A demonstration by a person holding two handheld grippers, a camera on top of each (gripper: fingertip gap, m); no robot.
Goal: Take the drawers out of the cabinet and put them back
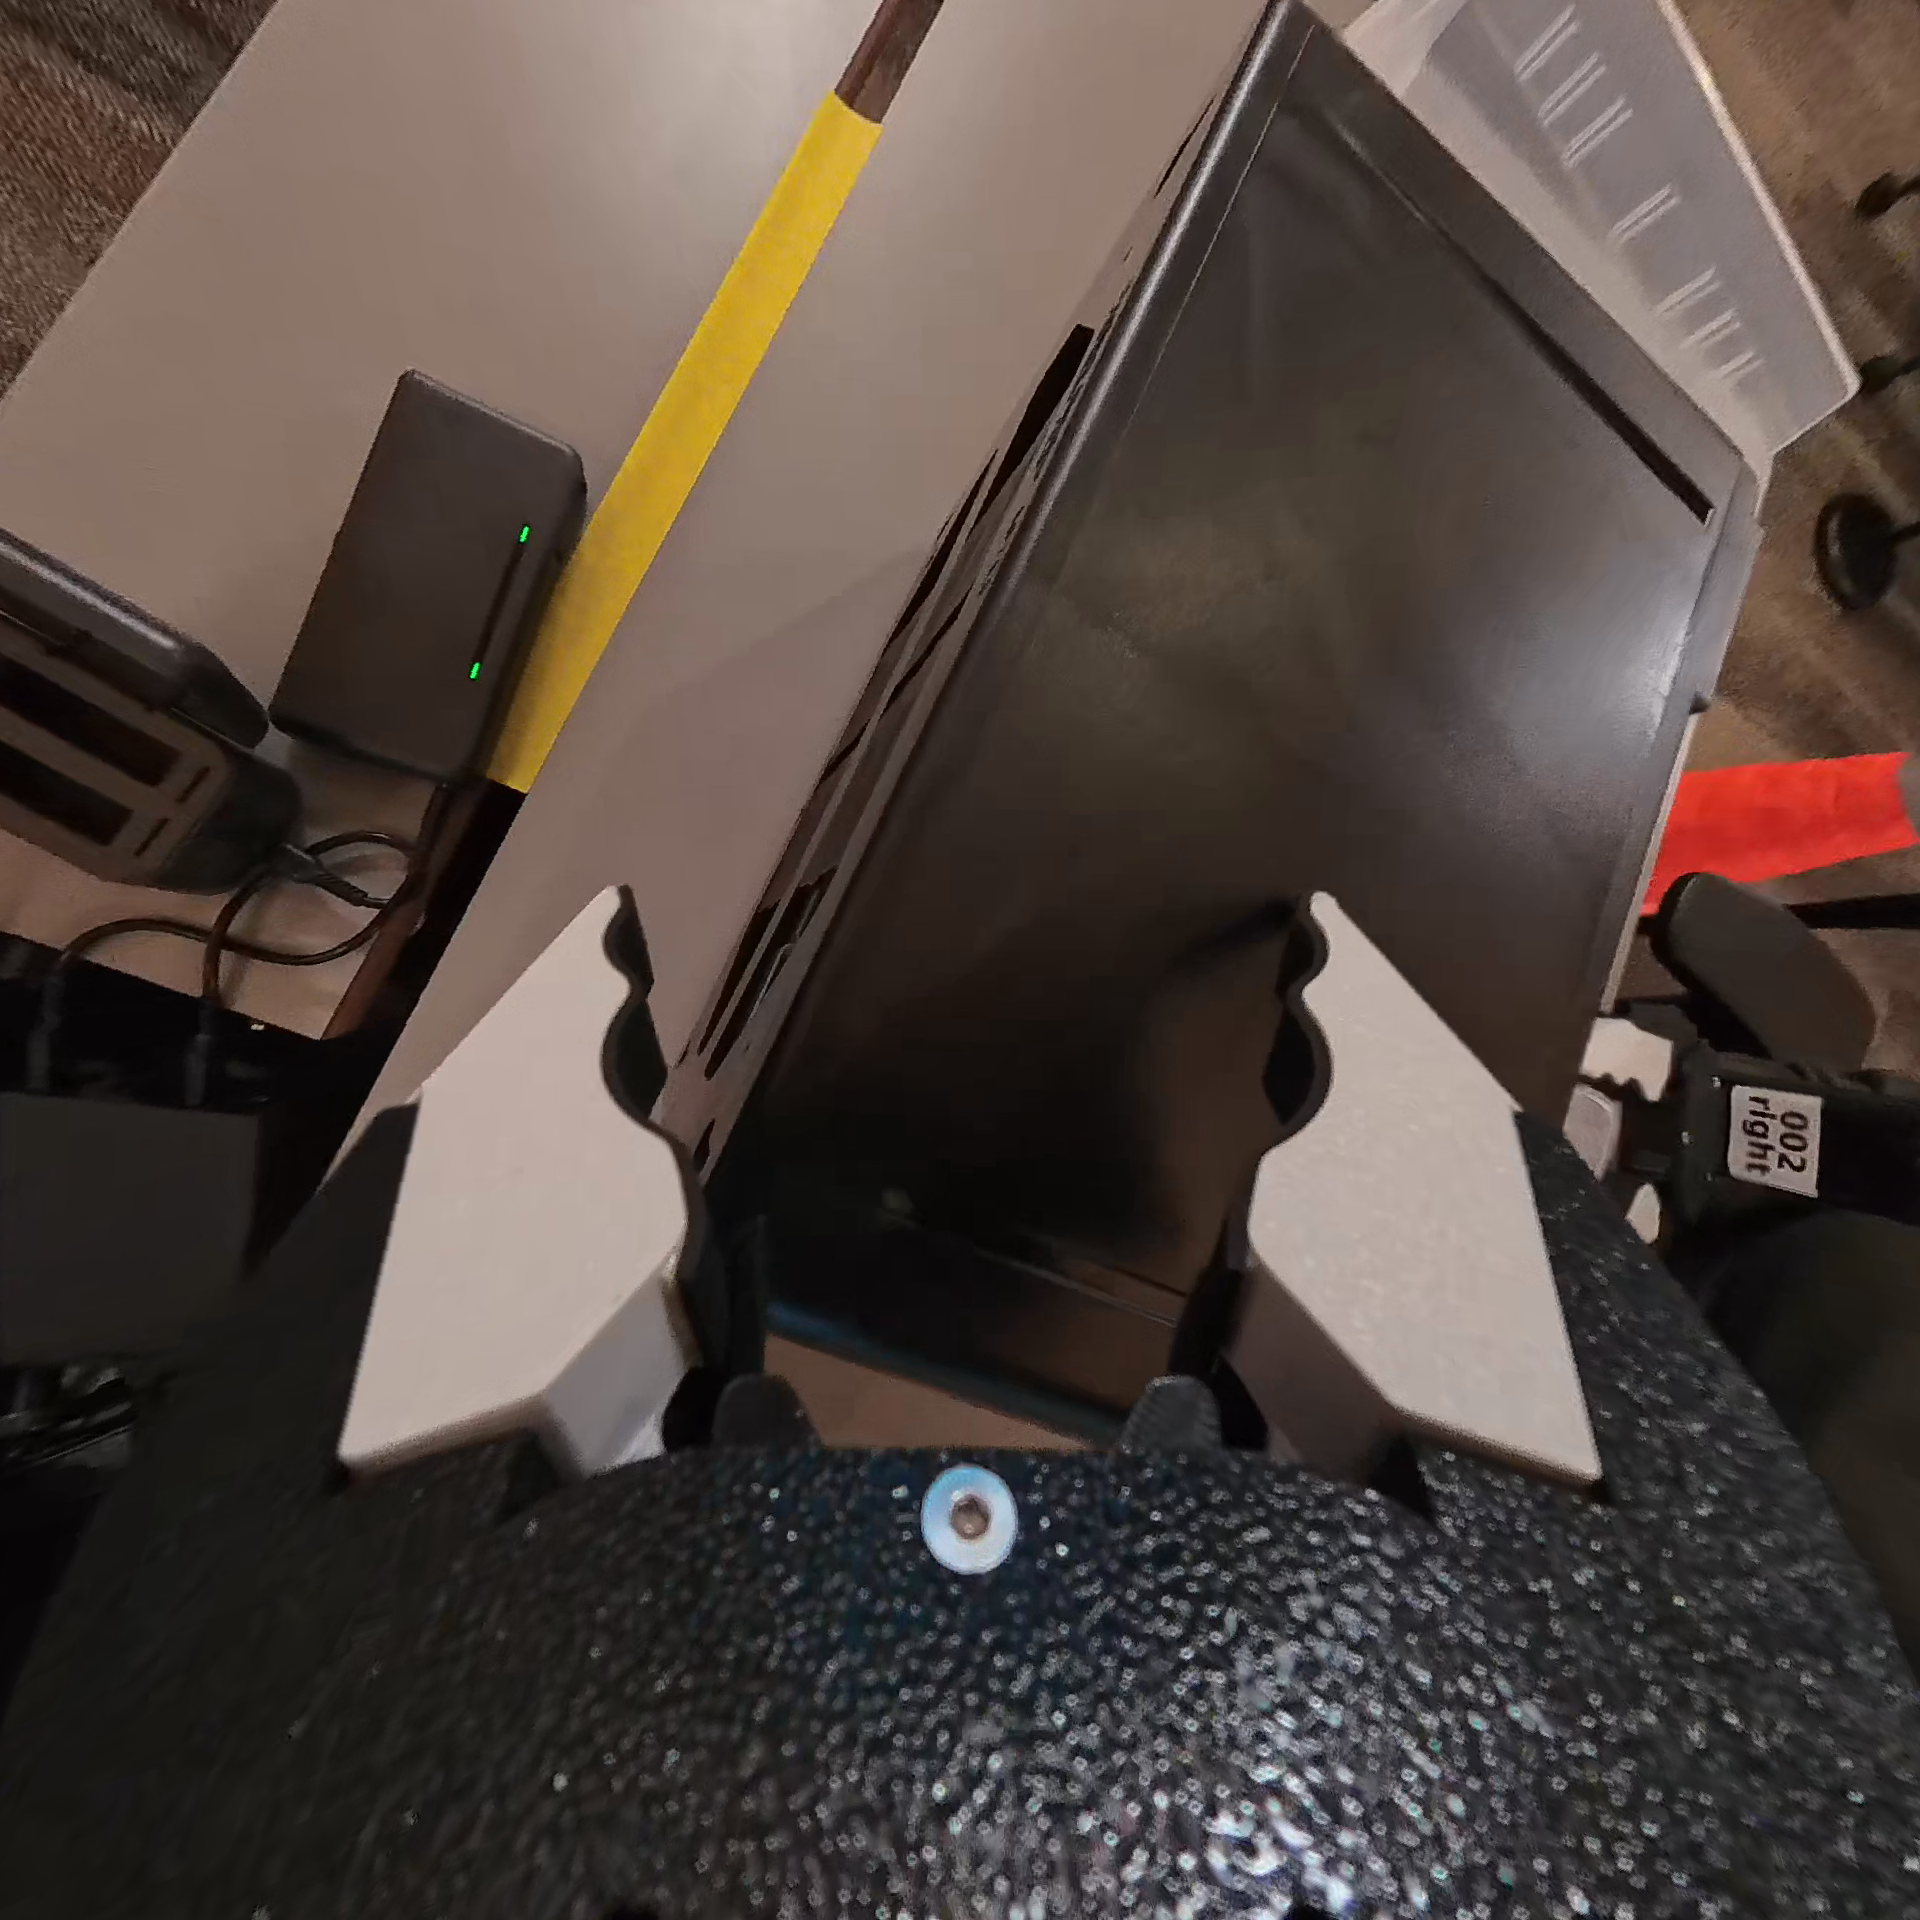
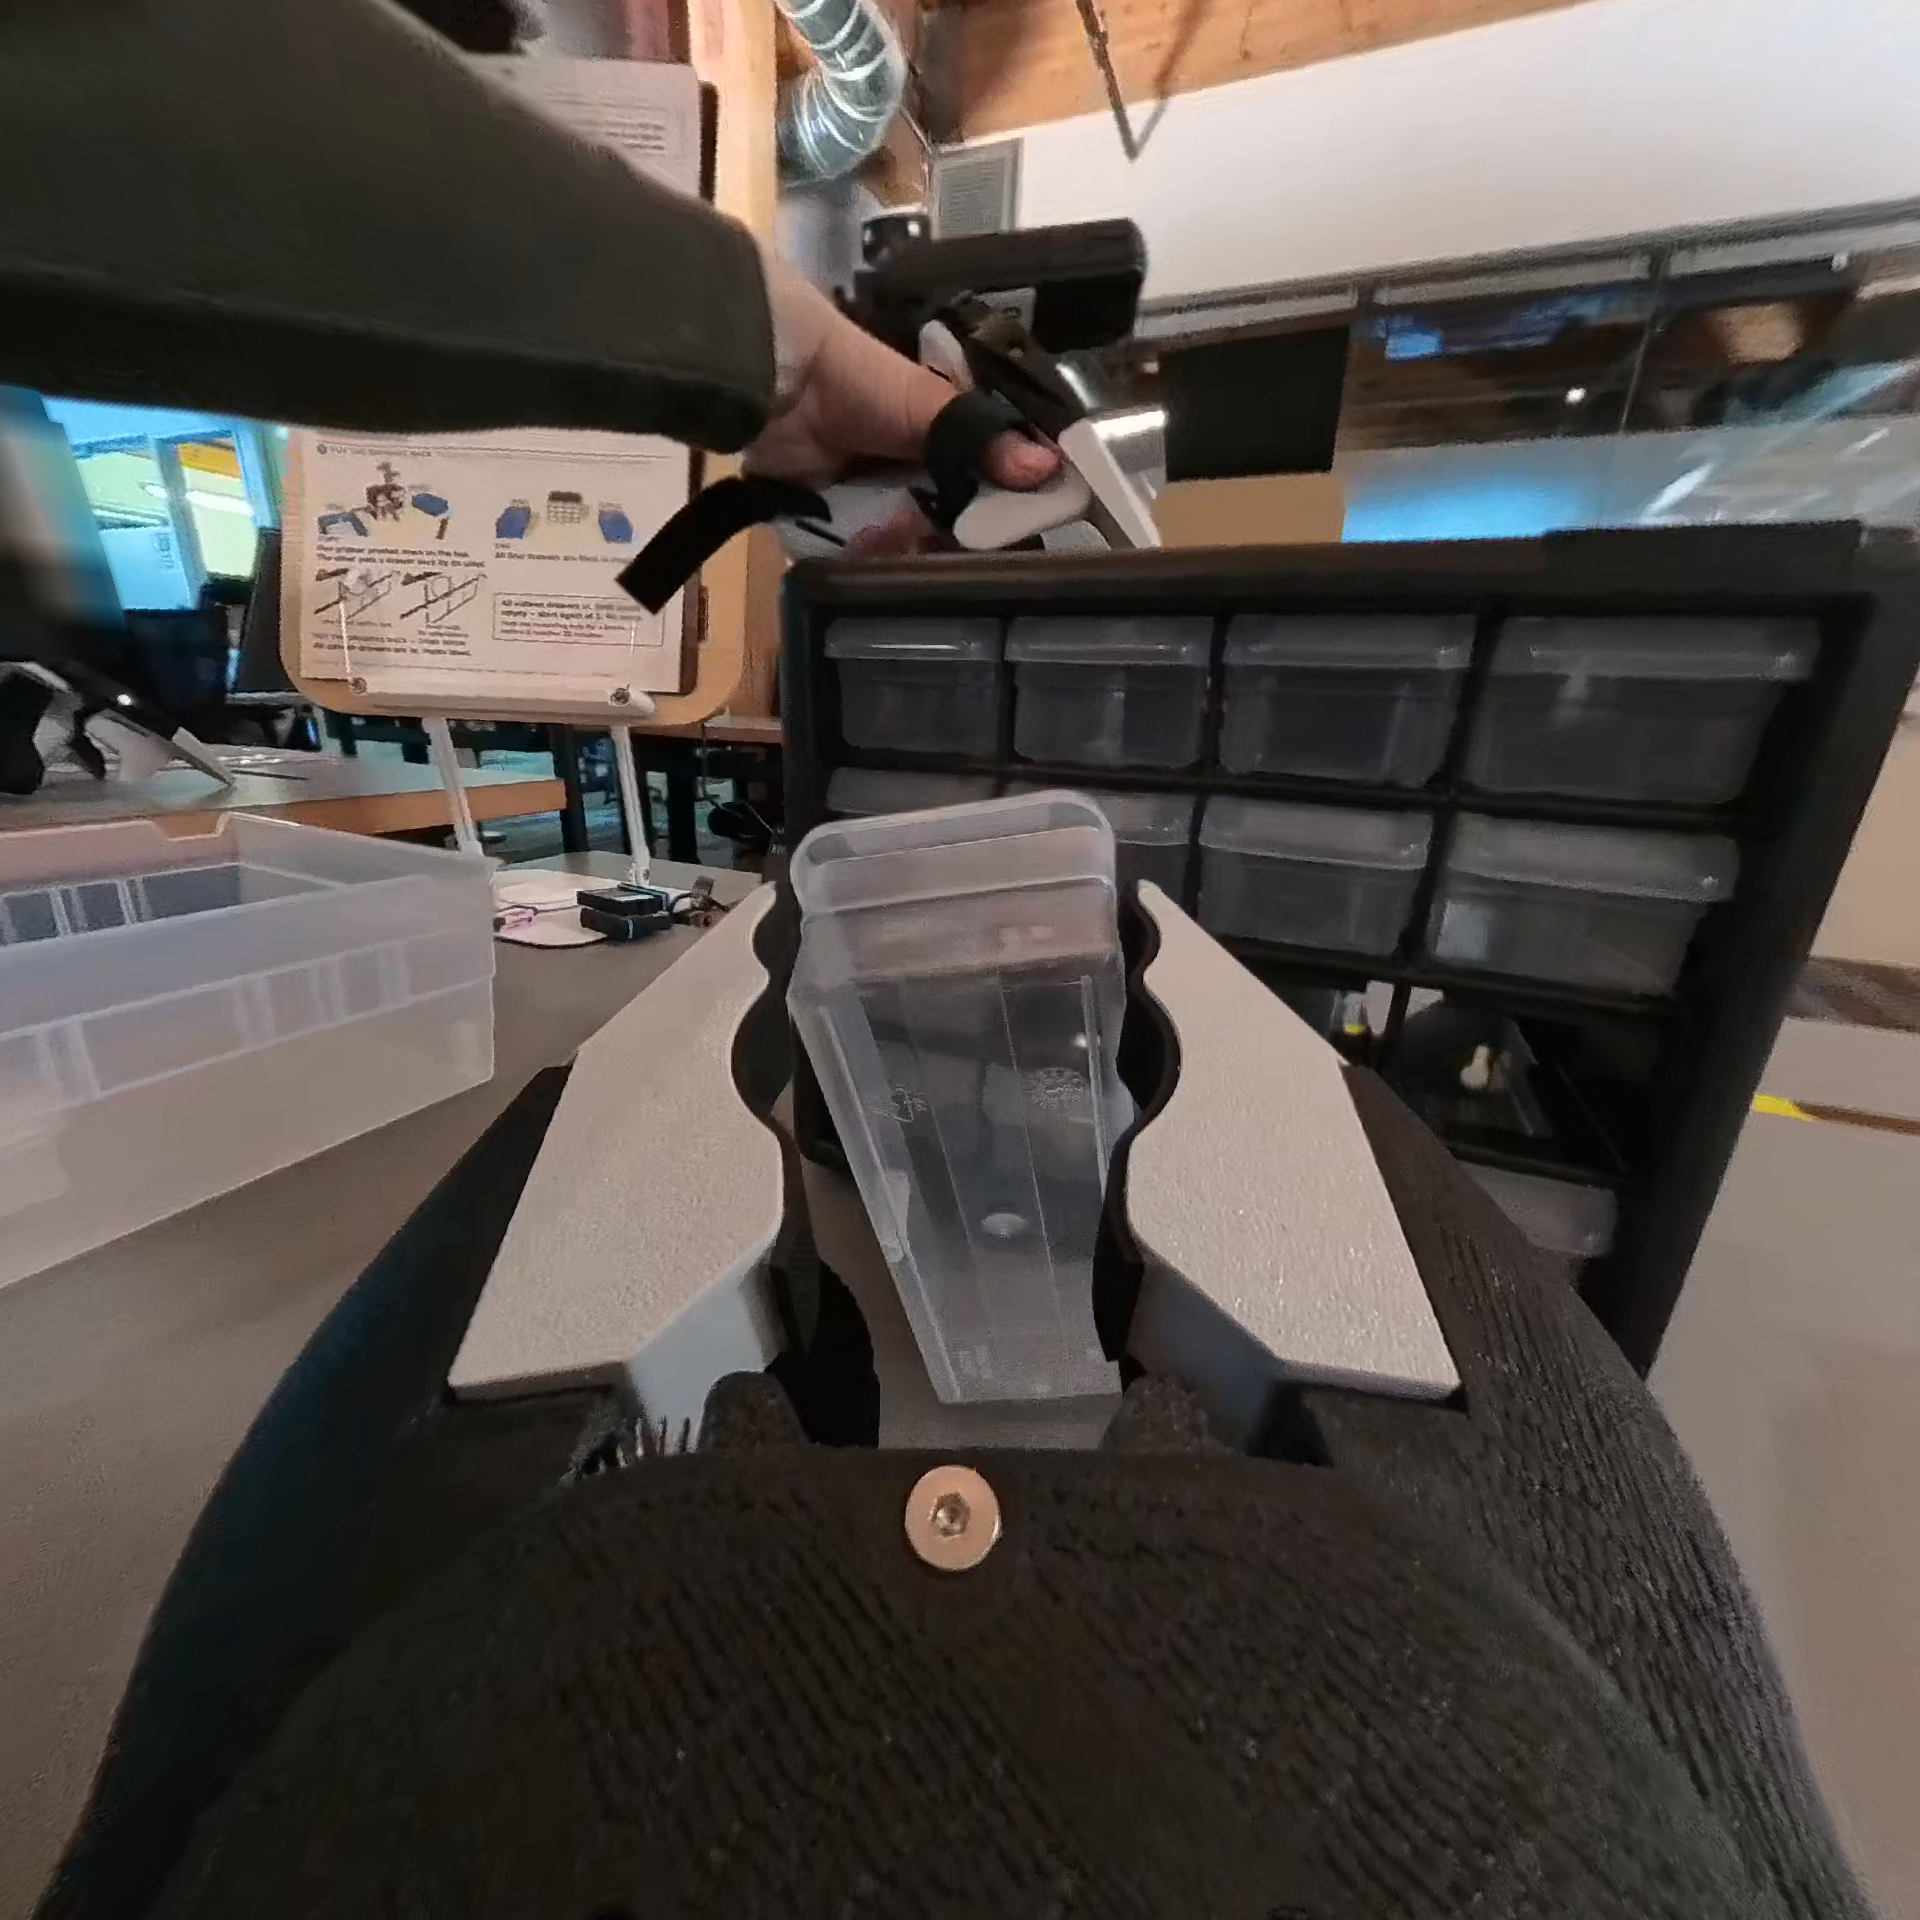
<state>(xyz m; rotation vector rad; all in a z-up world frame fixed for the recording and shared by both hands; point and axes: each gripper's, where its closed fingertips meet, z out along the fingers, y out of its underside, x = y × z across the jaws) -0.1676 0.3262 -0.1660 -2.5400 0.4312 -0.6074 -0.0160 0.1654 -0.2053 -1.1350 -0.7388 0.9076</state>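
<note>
The black cabinet (image 2: 1756,1091) stands tilted on the grey table, with several clear drawers (image 2: 1351,696) in its two upper rows; lower slots look open. My right gripper (image 2: 954,914) is shut on a clear plastic drawer (image 2: 956,1091), held lengthwise between the fingers with its far end at the left of the cabinet's second row. My left gripper (image 1: 971,935) is open over the cabinet's black top (image 1: 1299,623), one finger (image 1: 634,997) at its left edge. In the right wrist view a hand holds it at the cabinet's top (image 2: 997,499).
A clear plastic bin (image 2: 208,987) sits left of the cabinet and also shows in the left wrist view (image 1: 1621,208). A sheet on a stand (image 2: 488,561) stands behind. A black box with green lights (image 1: 436,582), cables and yellow tape (image 1: 727,395) lie on the table.
</note>
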